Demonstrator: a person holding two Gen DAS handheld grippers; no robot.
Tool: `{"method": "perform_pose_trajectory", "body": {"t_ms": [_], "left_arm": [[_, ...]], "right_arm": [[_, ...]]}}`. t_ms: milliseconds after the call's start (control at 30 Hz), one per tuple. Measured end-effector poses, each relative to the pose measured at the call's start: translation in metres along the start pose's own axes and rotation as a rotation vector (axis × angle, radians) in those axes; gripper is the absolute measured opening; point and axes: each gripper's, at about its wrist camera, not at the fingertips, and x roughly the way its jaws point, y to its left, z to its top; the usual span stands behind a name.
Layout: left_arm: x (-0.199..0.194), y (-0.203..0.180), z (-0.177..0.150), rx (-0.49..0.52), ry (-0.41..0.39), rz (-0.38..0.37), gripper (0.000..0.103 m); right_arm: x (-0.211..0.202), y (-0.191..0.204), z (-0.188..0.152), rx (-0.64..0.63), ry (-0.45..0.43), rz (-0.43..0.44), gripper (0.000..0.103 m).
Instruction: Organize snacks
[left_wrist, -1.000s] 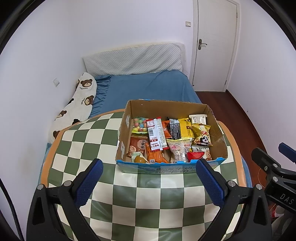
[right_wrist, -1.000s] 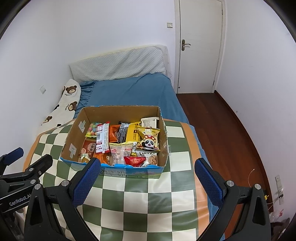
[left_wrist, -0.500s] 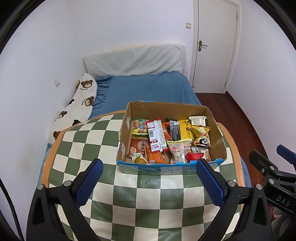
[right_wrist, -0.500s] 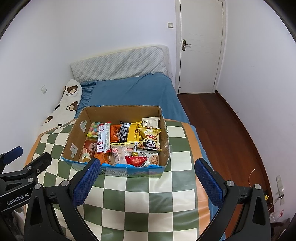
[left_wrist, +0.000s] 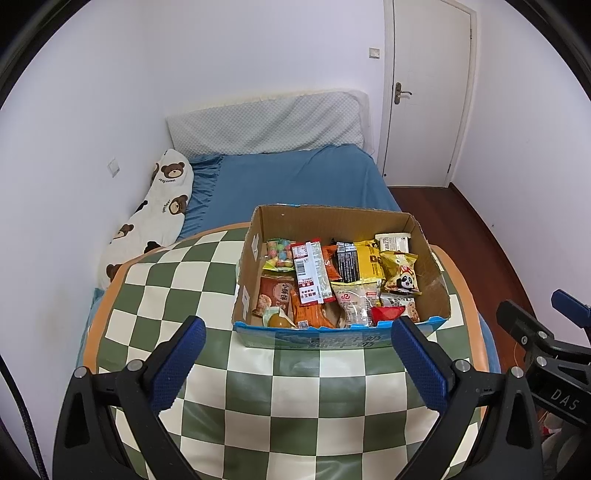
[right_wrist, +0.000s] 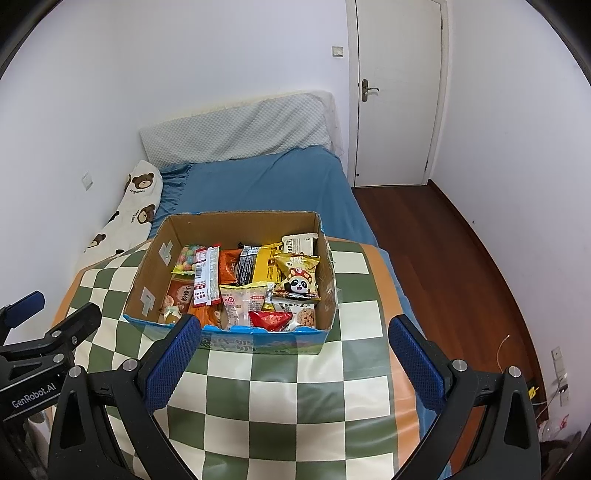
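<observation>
Checked table (left_wrist: 317, 398) by a blue bed (left_wrist: 295, 181) — snack-filled box (left_wrist: 428, 295) ahead, both tools — left (left_wrist: 295, 363), right (right_wrist: 293, 362) — wide open, empty.

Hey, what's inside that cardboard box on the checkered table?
The brown cardboard box holds mixed snack packets: a yellow panda bag, a colourful candy bag, a long red-and-white packet. They overlap, so the lower layers and the box floor are hidden.

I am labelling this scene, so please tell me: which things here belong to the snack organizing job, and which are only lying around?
Belong to the job:
- cardboard box
- snack packets inside it, such as the panda bag
- left gripper and right gripper, both open and empty
- checkered table

Just lying about:
- bed
- bear pillow
- door
</observation>
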Motion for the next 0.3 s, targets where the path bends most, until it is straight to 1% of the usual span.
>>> {"method": "perform_pose_trajectory", "body": {"t_ms": [300], "left_arm": [[-0.0001, -0.0010, -0.0001, 0.001, -0.003, 0.001, 0.103]], "right_arm": [[0.0000, -0.0002, -0.0007, -0.004, -0.003, -0.004, 0.103]]}}
